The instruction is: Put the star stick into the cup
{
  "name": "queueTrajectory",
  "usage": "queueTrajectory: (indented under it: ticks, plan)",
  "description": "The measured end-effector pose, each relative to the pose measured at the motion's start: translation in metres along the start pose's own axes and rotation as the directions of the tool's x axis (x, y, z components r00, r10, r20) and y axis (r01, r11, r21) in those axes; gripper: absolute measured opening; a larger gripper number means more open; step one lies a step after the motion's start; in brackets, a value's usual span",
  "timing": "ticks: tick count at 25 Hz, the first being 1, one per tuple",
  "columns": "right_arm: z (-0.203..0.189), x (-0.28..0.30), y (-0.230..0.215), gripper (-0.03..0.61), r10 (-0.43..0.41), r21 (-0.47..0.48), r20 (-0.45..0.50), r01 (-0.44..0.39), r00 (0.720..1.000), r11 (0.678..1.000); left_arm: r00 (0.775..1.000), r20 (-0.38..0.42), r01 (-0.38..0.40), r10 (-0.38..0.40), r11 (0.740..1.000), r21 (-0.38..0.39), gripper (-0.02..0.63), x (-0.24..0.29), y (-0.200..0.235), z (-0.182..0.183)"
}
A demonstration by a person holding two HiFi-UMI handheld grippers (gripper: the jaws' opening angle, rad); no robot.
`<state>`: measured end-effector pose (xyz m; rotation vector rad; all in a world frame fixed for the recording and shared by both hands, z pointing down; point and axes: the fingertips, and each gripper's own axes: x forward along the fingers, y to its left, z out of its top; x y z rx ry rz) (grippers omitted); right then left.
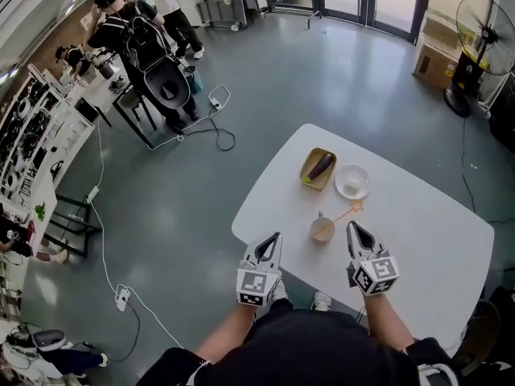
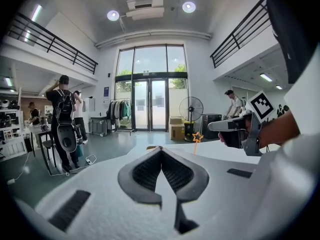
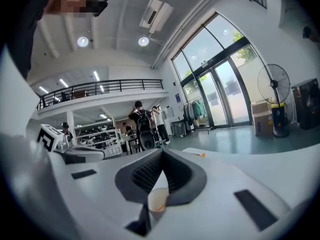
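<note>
A paper cup (image 1: 323,229) stands on the white table (image 1: 418,240) near its front edge. The orange star stick (image 1: 348,212) leans out of the cup to the right, star end up; in the left gripper view its star (image 2: 197,137) shows above the table. My left gripper (image 1: 273,239) hovers left of the cup, and its jaws (image 2: 161,150) meet with nothing between them. My right gripper (image 1: 352,227) is just right of the cup, shut and empty (image 3: 161,153). The cup (image 3: 158,200) shows below its jaws.
A yellow tray (image 1: 306,178) with an eggplant (image 1: 320,166) and a white bowl (image 1: 352,181) sit further back on the table. On the floor are cables (image 1: 213,131), a standing fan (image 1: 481,30) and cardboard boxes (image 1: 434,59). People (image 1: 141,43) stand by workbenches far left.
</note>
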<state>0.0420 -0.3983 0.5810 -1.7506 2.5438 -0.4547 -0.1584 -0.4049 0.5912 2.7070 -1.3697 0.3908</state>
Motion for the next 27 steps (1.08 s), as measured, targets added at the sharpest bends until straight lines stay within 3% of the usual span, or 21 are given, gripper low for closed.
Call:
queueTrajectory:
  ticks: [4, 16, 27]
  plan:
    - [0.006, 0.002, 0.01, 0.005, 0.022, -0.045, -0.05, -0.024, 0.999, 0.999, 1.0, 0.01, -0.002, 0.001, 1.0, 0.005, 0.009, -0.001, 0.0, 0.007]
    - [0.021, 0.0, 0.035, 0.005, 0.057, -0.247, -0.048, -0.067, 0.997, 0.967, 1.0, 0.018, 0.021, -0.021, 1.0, 0.002, 0.009, -0.006, -0.006, 0.003]
    - [0.022, -0.007, 0.033, 0.005, 0.043, -0.252, -0.038, -0.051, 0.998, 0.966, 0.999, 0.033, 0.011, -0.011, 1.0, 0.005, 0.009, -0.009, -0.008, 0.011]
